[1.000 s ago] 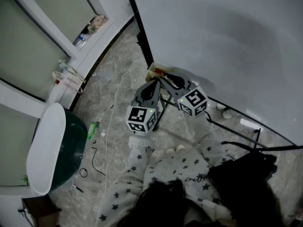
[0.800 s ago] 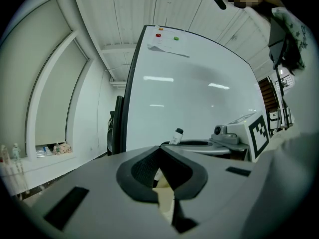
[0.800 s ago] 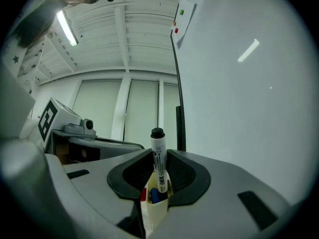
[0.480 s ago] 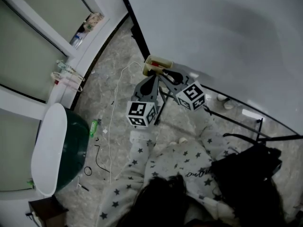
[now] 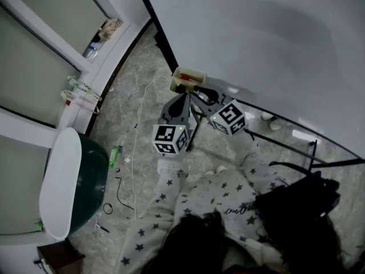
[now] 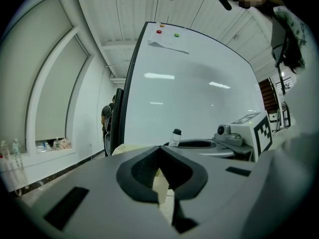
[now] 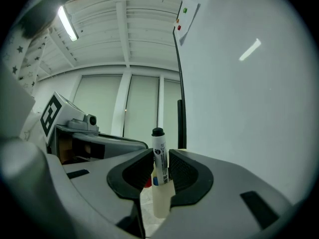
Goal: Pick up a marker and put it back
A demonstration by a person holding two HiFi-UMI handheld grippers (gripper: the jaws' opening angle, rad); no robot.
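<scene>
A white marker with a black cap point(image 7: 159, 153) stands upright between the pads of my right gripper point(image 7: 160, 166), which is shut on it. Just under it is a cream marker holder point(image 7: 160, 203) with red and blue caps inside. In the head view that holder point(image 5: 189, 76) sits at the foot of the whiteboard point(image 5: 274, 50), and both grippers point at it. The right gripper point(image 5: 198, 89) reaches it from the right, the left gripper point(image 5: 181, 97) from below. The left gripper point(image 6: 160, 176) is shut with nothing in it. The holder point(image 6: 160, 188) shows past its pads.
The whiteboard's black stand legs point(image 5: 285, 147) cross the marble floor at the right. A white cable point(image 5: 137, 136) trails on the floor. A green bin with a white lid point(image 5: 63, 181) stands at the left, a dark bag point(image 5: 296, 204) at the lower right. A person point(image 6: 107, 118) stands far off.
The head view has drifted slightly. Both grippers stay at the holder, and the right one keeps its hold on the marker.
</scene>
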